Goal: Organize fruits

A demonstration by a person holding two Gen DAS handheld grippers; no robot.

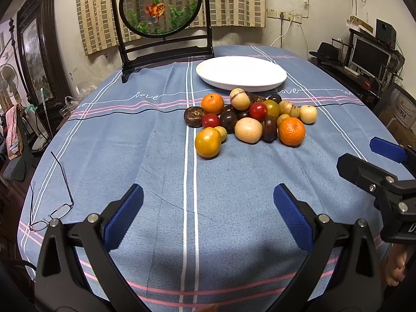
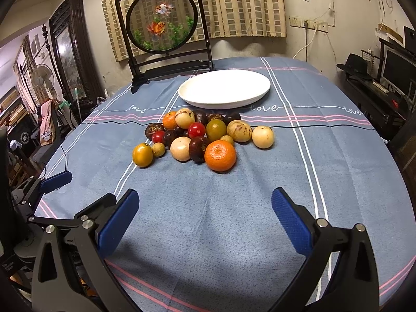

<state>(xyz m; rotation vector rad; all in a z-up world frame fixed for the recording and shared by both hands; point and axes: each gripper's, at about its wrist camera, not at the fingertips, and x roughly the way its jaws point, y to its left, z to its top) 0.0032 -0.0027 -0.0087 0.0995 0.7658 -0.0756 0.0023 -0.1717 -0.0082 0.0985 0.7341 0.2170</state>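
Left tool [image 1: 208, 218] spread, level over tablecloth [image 1: 156, 156]; right tool [image 2: 205, 221] spread alongside; fruit pile [image 2: 202, 137] ahead, untouched.

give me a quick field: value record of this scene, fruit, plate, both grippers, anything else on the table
fruit: pile of small round orange, red, cream and dark purple fruits, on the cloth in front of the plate
plate: round white plate, holds nothing
surface: blue striped tablecloth
left hand-held gripper: open, holds nothing, short of the pile
right hand-held gripper: open, holds nothing, short of the pile
other: thin wire-framed eyeglasses near the left edge; black-framed round goldfish screen behind the plate
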